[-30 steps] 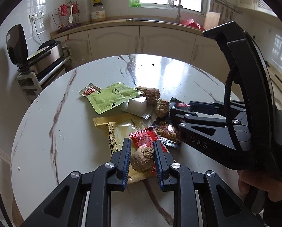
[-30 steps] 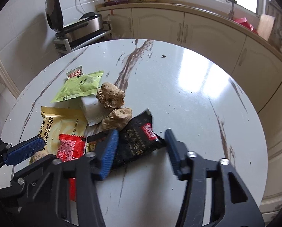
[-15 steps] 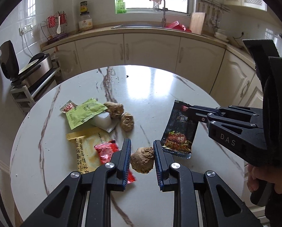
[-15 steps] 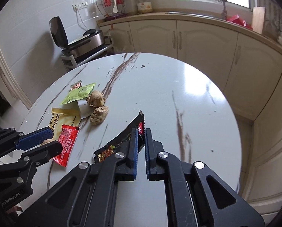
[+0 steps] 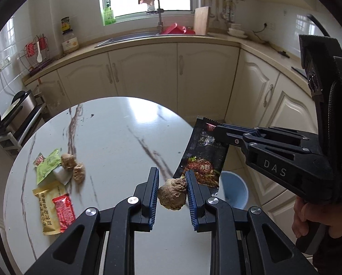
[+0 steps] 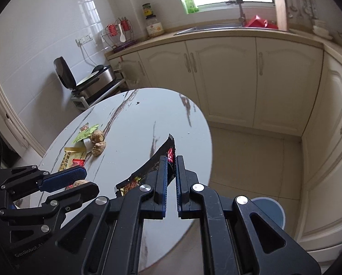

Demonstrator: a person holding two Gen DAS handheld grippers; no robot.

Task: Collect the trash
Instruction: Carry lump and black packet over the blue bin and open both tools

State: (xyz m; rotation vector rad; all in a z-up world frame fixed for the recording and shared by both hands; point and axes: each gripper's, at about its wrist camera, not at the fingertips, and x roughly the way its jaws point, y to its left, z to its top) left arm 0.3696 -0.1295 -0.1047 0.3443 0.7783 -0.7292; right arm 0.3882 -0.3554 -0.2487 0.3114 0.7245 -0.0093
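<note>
Trash rides in both claws, right gripper (image 6: 170, 160) pinching the black wrapper (image 5: 201, 153) and left gripper (image 5: 172, 178) clenching a ginger lump (image 5: 172, 194), both just tableward of the blue bin (image 5: 234, 189), which lies below, right one nearer.

1. The left gripper (image 5: 172, 184) pinches a brown lump (image 5: 172, 194) between its blue pads.
2. The right gripper (image 5: 219, 131), in a hand (image 5: 305, 217), clamps a black packet (image 5: 203, 158) hanging past the table's (image 5: 115, 137) right edge.
3. A blue bin (image 5: 234, 190) stands on the floor below.
4. Near the left edge lie green (image 5: 47, 168), yellow (image 5: 45, 208) and red (image 5: 64, 210) wrappers and two lumps (image 5: 73, 168).
</note>
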